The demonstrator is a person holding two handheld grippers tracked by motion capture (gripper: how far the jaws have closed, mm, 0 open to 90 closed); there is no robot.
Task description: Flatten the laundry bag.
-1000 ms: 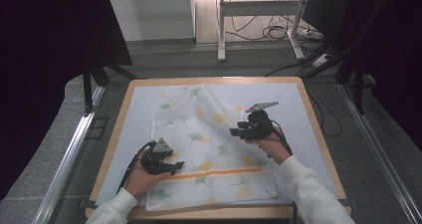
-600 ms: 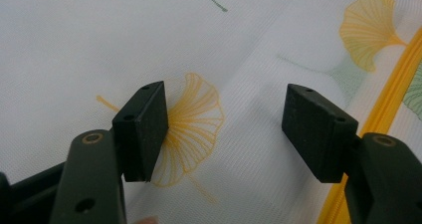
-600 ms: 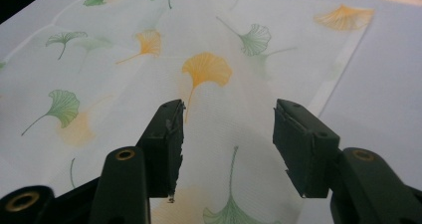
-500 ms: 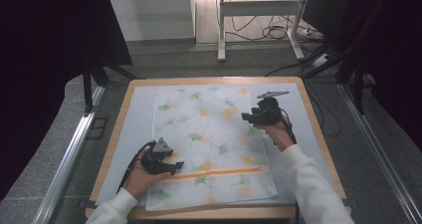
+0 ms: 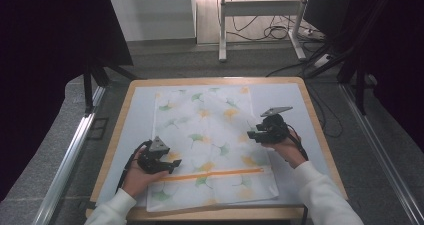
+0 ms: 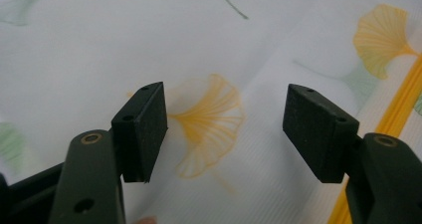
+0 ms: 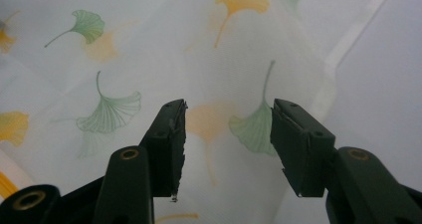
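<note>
Lying flat on the tabletop (image 5: 125,135), the ginkgo-print cloth (image 5: 210,135) spreads between both hands; the left gripper (image 5: 170,166) and right gripper (image 5: 253,135) hover over it, fingers apart, gripping nothing.

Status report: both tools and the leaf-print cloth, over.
Left tool open, low over the cloth's near left part. Right tool open at its right edge, nothing between the jaws. Ginkgo-print cloth spread flat on the table. Nothing in the way.
</note>
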